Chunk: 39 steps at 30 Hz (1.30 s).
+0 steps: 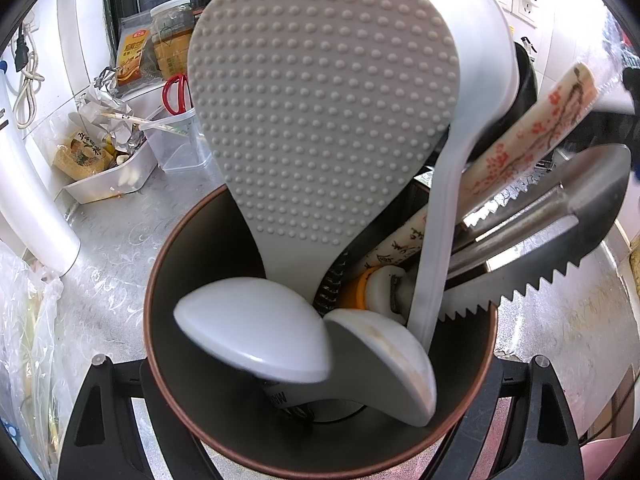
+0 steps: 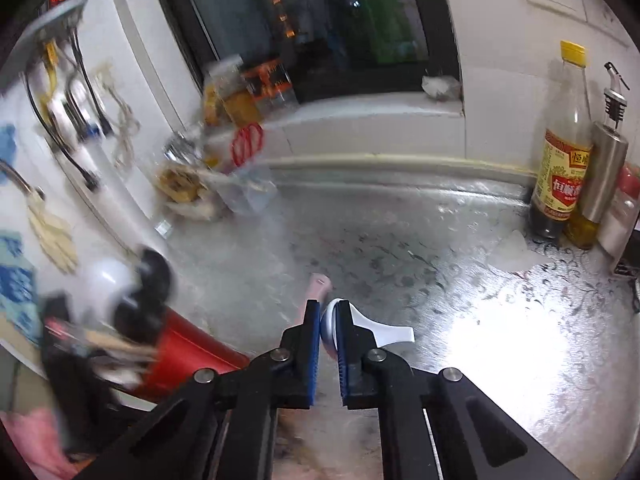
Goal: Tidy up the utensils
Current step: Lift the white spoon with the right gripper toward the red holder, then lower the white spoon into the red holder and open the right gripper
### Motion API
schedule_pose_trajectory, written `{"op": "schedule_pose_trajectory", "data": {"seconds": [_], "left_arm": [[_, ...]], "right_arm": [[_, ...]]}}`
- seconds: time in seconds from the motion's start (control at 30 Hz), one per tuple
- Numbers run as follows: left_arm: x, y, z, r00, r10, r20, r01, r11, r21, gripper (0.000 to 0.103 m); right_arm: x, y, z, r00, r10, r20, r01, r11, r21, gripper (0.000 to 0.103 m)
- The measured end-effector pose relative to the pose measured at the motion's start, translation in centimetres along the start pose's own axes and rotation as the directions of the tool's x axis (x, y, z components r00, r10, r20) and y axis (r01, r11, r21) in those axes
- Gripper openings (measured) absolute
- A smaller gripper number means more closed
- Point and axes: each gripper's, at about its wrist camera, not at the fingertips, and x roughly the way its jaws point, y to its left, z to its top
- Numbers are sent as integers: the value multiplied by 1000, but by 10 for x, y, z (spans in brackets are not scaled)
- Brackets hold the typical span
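A round holder with a red-brown rim (image 1: 160,280) sits between the black fingers of my left gripper (image 1: 320,364), which is shut on its sides. Standing in it are a grey dotted rice paddle (image 1: 320,100), a white ladle (image 1: 468,80), two white soup spoons (image 1: 256,328), a blossom-printed handle (image 1: 532,128) and a serrated metal tool (image 1: 540,232). In the right wrist view, my right gripper (image 2: 328,320) is shut on a white spoon (image 2: 384,328) above the counter, its handle sticking out to the right. A pink handle tip (image 2: 320,282) shows just beyond the pads. The red holder (image 2: 184,356) stands blurred at lower left.
A white tray of packets (image 1: 108,168) and a clear tub holding red scissors (image 1: 176,92) stand at the back left, near a jar (image 1: 172,36). A vinegar bottle (image 2: 564,152) and a steel oil pourer (image 2: 604,168) stand at the right wall. A plastic bag (image 1: 24,320) lies at the left.
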Motion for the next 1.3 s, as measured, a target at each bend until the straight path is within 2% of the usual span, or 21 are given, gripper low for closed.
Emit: {"op": "schedule_pose_trajectory", "data": {"seconds": [0.1,0.2,0.27,0.43,0.6,0.83,0.87,0.93,0.97,1.1,1.13,1.23,1.3], "left_arm": [[0,0,0,1000,0,1,0,1000,0,90],[0,0,0,1000,0,0,0,1000,1,90],[0,0,0,1000,0,0,0,1000,1,90],[0,0,0,1000,0,1,0,1000,1,90],[0,0,0,1000,0,1,0,1000,1,90],[0,1,0,1000,0,2,0,1000,1,89],[0,1,0,1000,1,2,-1,1000,1,90],[0,1,0,1000,0,1,0,1000,1,90],[0,1,0,1000,0,2,0,1000,2,90],[1,2,1,1000,-1,1,1,1000,3,90],[1,2,1,1000,-1,1,1,1000,3,90],[1,2,1,1000,-2,1,2,1000,3,90],[0,3,2,1000,-3,2,3,1000,3,90]], "right_arm": [[-22,4,14,993,102,54,-104,994,38,9],[-49,16,32,971,208,115,-213,977,32,9],[-61,24,41,955,263,138,-268,963,18,9],[-87,47,62,894,417,164,-421,907,-15,9],[-95,70,69,825,556,101,-556,831,-31,9],[-82,93,59,750,660,-43,-660,751,5,9],[-79,96,56,756,652,-59,-653,757,4,9],[-72,99,51,797,597,-88,-600,799,-18,9],[-66,100,48,808,578,-110,-583,812,-16,9],[-44,104,40,842,514,-161,-523,852,-11,9],[-40,102,40,856,488,-171,-498,867,-13,12],[-30,102,39,889,421,-178,-432,902,-26,12],[-26,100,39,899,398,-180,-411,911,-36,12]]}}
